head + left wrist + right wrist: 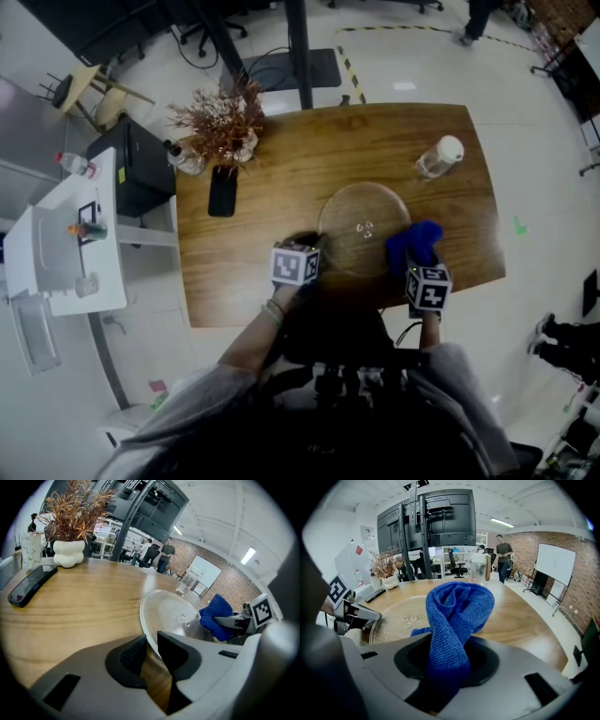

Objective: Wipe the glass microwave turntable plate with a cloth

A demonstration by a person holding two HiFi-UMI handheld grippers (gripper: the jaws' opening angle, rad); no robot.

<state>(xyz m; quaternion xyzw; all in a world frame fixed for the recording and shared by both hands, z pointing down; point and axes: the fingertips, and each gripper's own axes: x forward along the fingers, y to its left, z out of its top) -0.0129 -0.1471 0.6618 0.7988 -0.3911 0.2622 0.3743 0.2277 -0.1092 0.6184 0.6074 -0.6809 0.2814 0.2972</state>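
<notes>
The round glass turntable plate [364, 228] lies on the wooden table [281, 169] near its front edge. My left gripper [314, 251] is shut on the plate's near left rim [151, 645], which runs between its two dark pads. My right gripper [417, 262] is shut on a bunched blue cloth [414, 242], which hangs over the plate's right edge. In the right gripper view the blue cloth [454, 616] rises from the jaws, with the plate [401, 613] to its left. The left gripper view shows the cloth [216, 617] beyond the plate.
A black phone [222, 190] lies left of the plate, beside a white vase of dried flowers [223, 122]. A clear plastic bottle [439, 156] lies at the table's far right. A white cart [66, 239] stands to the left of the table.
</notes>
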